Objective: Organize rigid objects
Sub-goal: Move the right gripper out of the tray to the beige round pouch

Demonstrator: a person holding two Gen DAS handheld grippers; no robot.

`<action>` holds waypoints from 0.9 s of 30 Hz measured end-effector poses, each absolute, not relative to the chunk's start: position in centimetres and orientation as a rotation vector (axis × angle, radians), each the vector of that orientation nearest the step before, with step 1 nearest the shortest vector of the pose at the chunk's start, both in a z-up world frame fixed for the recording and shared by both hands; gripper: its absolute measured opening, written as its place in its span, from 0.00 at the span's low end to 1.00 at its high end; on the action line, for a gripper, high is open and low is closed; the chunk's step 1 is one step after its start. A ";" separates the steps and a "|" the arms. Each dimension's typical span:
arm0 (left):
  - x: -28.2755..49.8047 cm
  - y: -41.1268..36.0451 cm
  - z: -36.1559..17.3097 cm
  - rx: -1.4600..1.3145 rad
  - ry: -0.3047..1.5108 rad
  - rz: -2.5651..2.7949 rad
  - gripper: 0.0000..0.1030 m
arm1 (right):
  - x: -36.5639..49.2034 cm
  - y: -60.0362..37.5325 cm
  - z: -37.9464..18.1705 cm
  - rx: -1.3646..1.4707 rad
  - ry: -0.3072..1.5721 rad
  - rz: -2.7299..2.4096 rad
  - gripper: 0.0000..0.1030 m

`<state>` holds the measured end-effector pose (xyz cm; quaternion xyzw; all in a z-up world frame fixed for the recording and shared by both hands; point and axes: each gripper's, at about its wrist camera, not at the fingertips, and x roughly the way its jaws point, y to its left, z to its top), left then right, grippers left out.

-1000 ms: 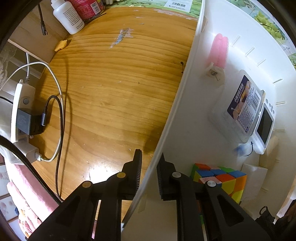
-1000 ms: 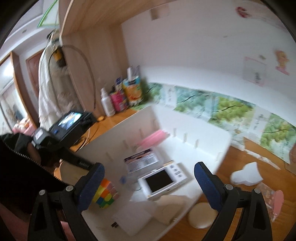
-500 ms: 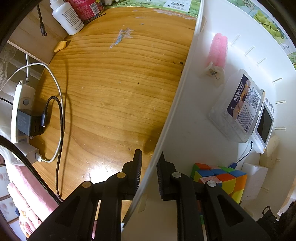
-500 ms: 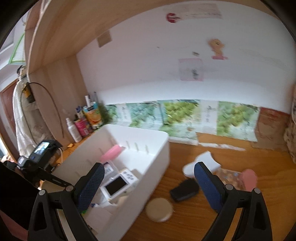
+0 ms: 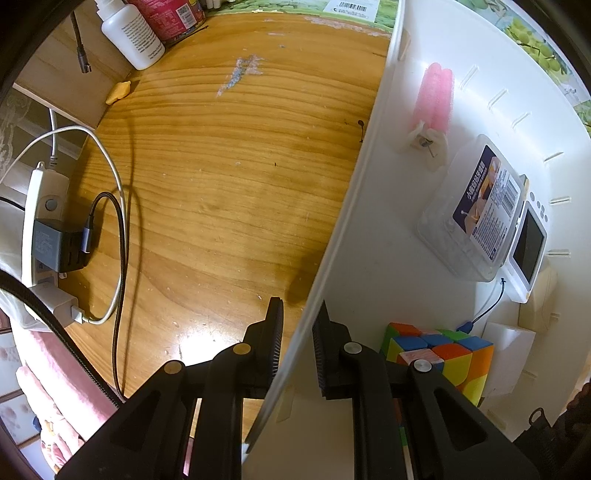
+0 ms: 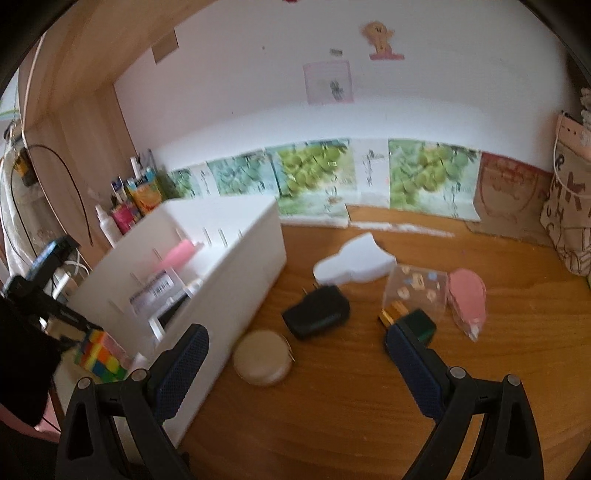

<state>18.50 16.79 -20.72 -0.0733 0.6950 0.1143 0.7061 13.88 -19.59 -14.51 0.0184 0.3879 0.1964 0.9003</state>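
On the wooden counter (image 6: 332, 406), to the right of the white bin (image 6: 236, 273), loose things lie scattered: a round tan disc (image 6: 263, 357) at about 7 o'clock of the black plug adapter (image 6: 317, 312), touching or nearly touching the bin's side; a white foam piece (image 6: 354, 266) at 12 o'clock of the adapter; a clear patterned packet (image 6: 413, 291) and a pink piece (image 6: 466, 297) further toward 3 o'clock; a small dark green block (image 6: 419, 322) just by the right fingertip. At the bin's 9 o'clock, in the left wrist view, a white power strip (image 5: 38, 206) with chargers and cables sits at the counter edge, and a white bottle (image 5: 131, 33) stands at 11 o'clock.

Inside the bin are a pink foam roll (image 5: 435, 96), a clear labelled box (image 5: 476, 206), a white handheld screen device (image 5: 526, 247) and a colourful puzzle cube (image 5: 443, 354) in the near corner.

The left gripper (image 5: 297, 332) has its jaws straddling the bin's thin side wall, nearly closed on it. The right gripper (image 6: 295, 373) hovers over the counter with jaws spread wide, holding nothing.
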 end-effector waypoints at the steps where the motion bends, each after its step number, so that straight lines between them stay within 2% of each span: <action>1: 18.5 16.8 -20.7 -0.163 1.545 0.255 0.16 | 13.8 -19.7 -15.0 0.029 0.815 0.404 0.95; 27: 18.7 16.6 -21.0 -0.163 1.559 0.289 0.18 | 14.9 -16.0 -20.3 -0.257 0.949 0.577 0.95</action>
